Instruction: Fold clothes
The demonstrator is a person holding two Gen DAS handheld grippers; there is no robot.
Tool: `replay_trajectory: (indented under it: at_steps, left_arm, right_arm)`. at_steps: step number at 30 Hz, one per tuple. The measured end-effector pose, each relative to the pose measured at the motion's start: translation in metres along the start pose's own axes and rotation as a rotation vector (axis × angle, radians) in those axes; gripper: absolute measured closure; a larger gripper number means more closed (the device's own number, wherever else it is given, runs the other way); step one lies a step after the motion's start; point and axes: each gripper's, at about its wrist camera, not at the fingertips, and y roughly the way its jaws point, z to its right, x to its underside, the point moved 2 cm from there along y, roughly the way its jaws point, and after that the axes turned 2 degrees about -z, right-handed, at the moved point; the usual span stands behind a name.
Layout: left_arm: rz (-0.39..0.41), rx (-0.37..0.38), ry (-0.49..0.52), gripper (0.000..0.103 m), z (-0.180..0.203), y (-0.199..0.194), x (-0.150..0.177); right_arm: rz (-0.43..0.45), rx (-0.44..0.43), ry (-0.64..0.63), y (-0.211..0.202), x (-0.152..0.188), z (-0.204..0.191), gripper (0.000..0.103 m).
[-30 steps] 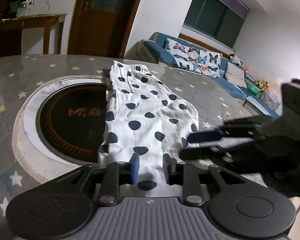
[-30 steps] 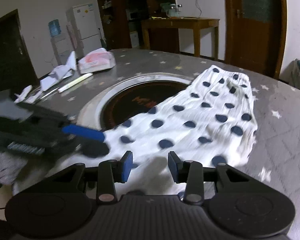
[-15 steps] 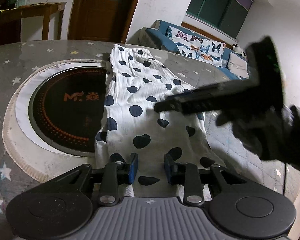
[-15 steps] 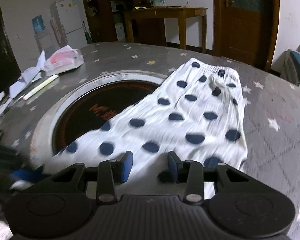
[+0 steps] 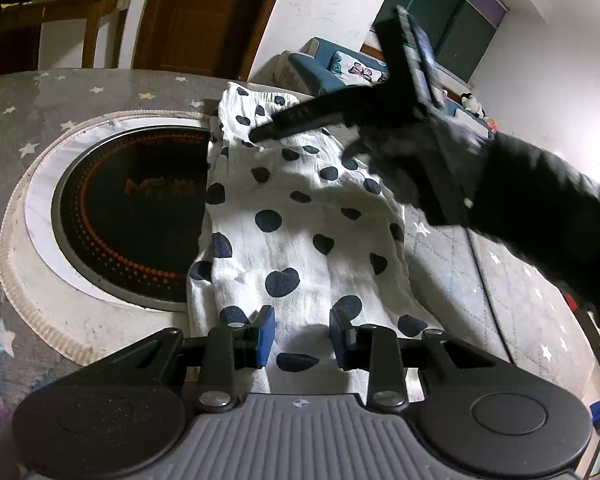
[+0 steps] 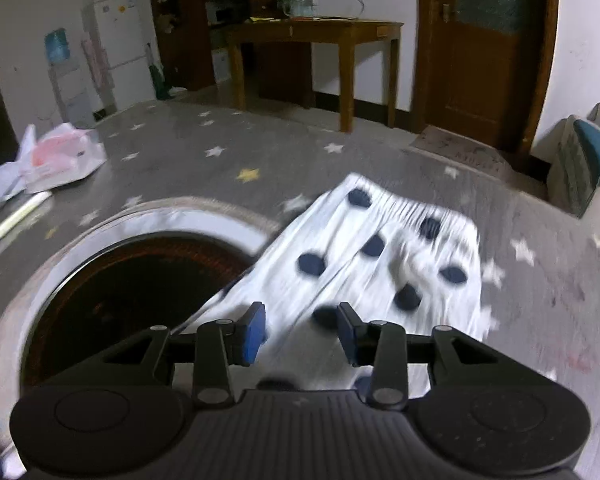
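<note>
A round hotplate (image 5: 132,216) sits in the star-patterned tablecloth (image 6: 220,152); sofa (image 5: 324,68) behind.

We see the white, dark-dotted cloth garment (image 5: 300,216) lying lengthwise on the grey star-patterned round table (image 5: 540,320), its left edge over the round black inset cooktop (image 5: 132,212) at the table's middle. Our right gripper (image 5: 260,134) reaches over the garment's far end; our left gripper (image 5: 302,338) sits above its near end. A white plastic bag (image 6: 60,156) lies toward the table's far left edge.

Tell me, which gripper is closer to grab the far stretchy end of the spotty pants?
Probably the right gripper. In the left wrist view it reaches over the polka-dot pants, its tip near their far elastic waistband. The left gripper sits open at the near end.
</note>
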Motion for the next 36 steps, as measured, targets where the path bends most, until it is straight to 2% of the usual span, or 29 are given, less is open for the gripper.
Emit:
replay_trajectory:
  at_steps: [10,12,14,16,21,26,30,32,34,36]
  left_arm:
    - [-0.003,0.017,-0.015,0.07,-0.003,0.001,-0.001]
    - [-0.004,0.019,-0.018,0.07,-0.003,0.001,-0.001]
    - [-0.004,0.021,-0.021,0.07,-0.003,0.001,-0.001]
    - [-0.005,0.023,-0.023,0.069,-0.003,0.001,-0.001]
    - [-0.008,0.024,-0.027,0.068,-0.002,0.0,-0.002]
    - [-0.013,0.016,-0.021,0.067,0.0,0.0,-0.003]
    - [-0.019,0.006,-0.012,0.066,0.003,0.001,-0.005]
    - [-0.021,0.001,-0.011,0.066,0.003,0.001,-0.006]
    - [-0.021,-0.005,-0.013,0.065,0.003,0.0,-0.007]
    - [-0.017,-0.011,-0.014,0.065,0.004,-0.002,-0.008]
  right_arm:
    - [0.001,0.086,0.077,0.046,-0.044,0.033,0.063]
    - [0.014,0.071,0.135,0.043,-0.052,0.047,0.063]
    - [0.043,0.093,0.121,0.034,-0.055,0.054,0.062]
    - [0.061,0.097,0.148,0.026,-0.053,0.067,0.053]
    - [0.077,0.102,0.218,0.019,-0.035,0.098,0.051]
    - [0.07,0.071,0.253,0.03,-0.02,0.114,0.049]
    - [0.1,0.051,0.245,0.035,-0.019,0.115,0.05]
    - [0.105,0.045,0.25,0.035,-0.02,0.115,0.059]
    - [0.107,0.035,0.272,0.034,-0.02,0.118,0.078]
    - [0.114,0.021,0.295,0.031,-0.019,0.12,0.085]
